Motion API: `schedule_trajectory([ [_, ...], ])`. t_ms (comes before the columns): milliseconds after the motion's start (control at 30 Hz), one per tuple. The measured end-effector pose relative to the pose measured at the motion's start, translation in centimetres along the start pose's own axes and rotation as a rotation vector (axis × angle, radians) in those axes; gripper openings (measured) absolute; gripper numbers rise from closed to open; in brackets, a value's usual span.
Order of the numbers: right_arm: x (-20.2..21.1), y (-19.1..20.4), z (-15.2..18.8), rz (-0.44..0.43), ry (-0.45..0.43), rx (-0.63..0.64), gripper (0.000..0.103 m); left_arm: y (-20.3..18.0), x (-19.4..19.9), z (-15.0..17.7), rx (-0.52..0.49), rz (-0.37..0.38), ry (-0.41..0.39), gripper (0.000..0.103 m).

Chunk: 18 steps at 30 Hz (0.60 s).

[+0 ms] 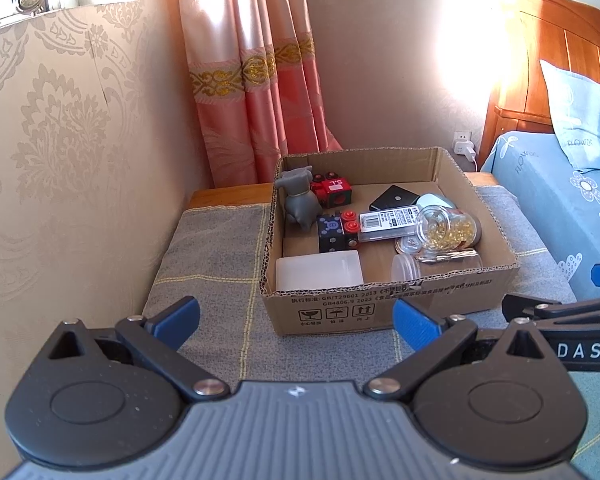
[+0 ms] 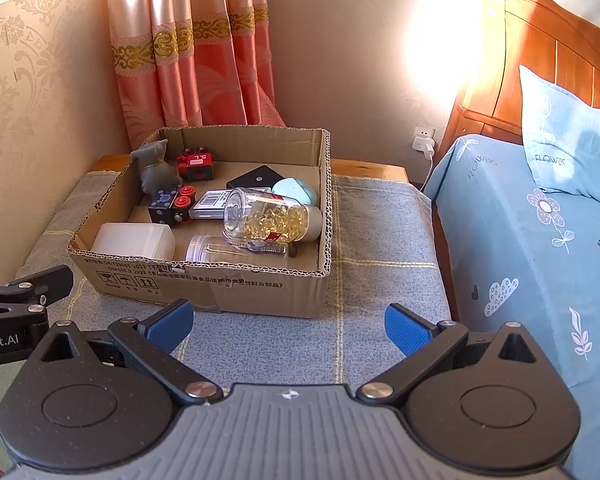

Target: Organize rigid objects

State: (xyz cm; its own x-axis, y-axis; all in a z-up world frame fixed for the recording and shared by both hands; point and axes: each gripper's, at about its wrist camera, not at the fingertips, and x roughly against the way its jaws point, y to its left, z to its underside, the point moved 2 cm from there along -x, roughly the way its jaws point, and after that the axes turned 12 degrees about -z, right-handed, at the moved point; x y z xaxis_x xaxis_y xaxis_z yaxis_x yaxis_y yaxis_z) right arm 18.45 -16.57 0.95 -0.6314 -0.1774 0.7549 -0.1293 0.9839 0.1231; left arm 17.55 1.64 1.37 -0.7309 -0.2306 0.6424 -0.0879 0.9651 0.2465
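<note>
Open-topped brown cardboard box [image 1: 384, 304] of small objects sits ahead of left gripper [image 1: 296, 322] and right gripper [image 2: 289, 322], both spread apart and empty.

— What carries everything here?
— A low wooden table [image 2: 364, 167] draped in a grey woven cloth with yellow check lines [image 2: 380, 248].
— And directly on the cloth?
— One open brown cardboard box [image 2: 260, 292], toward eleven o'clock of the cloth's middle in the right wrist view.
</note>
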Motion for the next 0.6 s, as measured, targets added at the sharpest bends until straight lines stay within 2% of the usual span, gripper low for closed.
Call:
schedule_trajectory([
  [600,0.25,0.24,0.05,0.003,-0.008,0.009,0.103,0.05,0.18,-0.08,0.000,-0.007,0.002,0.102],
])
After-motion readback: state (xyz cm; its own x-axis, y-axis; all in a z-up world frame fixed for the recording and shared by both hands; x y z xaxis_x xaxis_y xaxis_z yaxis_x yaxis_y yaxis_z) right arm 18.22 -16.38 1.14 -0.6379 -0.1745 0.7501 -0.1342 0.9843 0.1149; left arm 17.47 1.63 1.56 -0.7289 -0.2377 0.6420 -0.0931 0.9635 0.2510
